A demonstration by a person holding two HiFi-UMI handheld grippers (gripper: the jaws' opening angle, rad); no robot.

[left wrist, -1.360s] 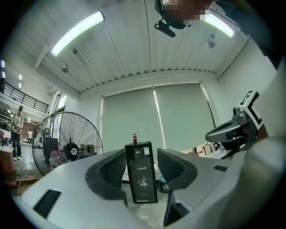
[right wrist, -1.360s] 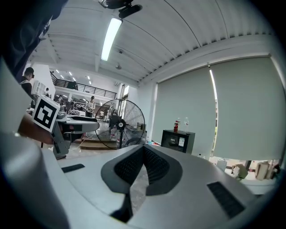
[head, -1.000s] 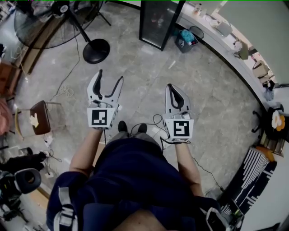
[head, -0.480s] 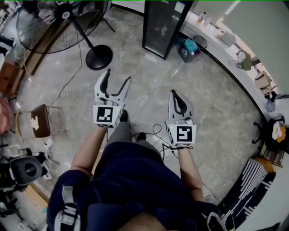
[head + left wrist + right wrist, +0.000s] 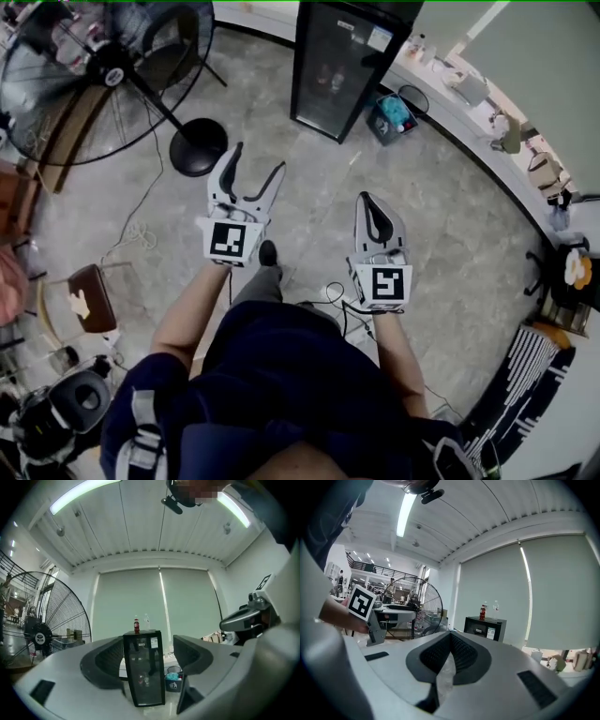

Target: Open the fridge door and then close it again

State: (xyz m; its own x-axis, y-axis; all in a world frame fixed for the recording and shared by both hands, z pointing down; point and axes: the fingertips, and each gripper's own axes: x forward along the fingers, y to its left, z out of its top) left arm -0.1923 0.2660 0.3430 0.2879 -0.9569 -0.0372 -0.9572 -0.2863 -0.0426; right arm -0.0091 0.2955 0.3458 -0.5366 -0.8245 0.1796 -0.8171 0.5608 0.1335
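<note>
Head view: we face the fridge (image 5: 337,66) across the floor (image 5: 450,216), well apart from both grippers, its glass door closed; the left gripper (image 5: 257,161) has its jaws spread with nothing in them; the right gripper (image 5: 368,199) has its jaws pressed together on nothing; a big fan (image 5: 94,75) stands off to the left.

Left gripper view: the fridge shows framed by the open jaws (far beyond them, not within reach), a red bottle (image 5: 136,625) on its top and a bin (image 5: 173,679) just beside it; we should hold this line on the approach and look for the door's free edge, which we cannot make out.

Right gripper view: the pads meet, nothing held; we judge the open left gripper better placed to take the door, pulling along its swing, not straight back.
</note>
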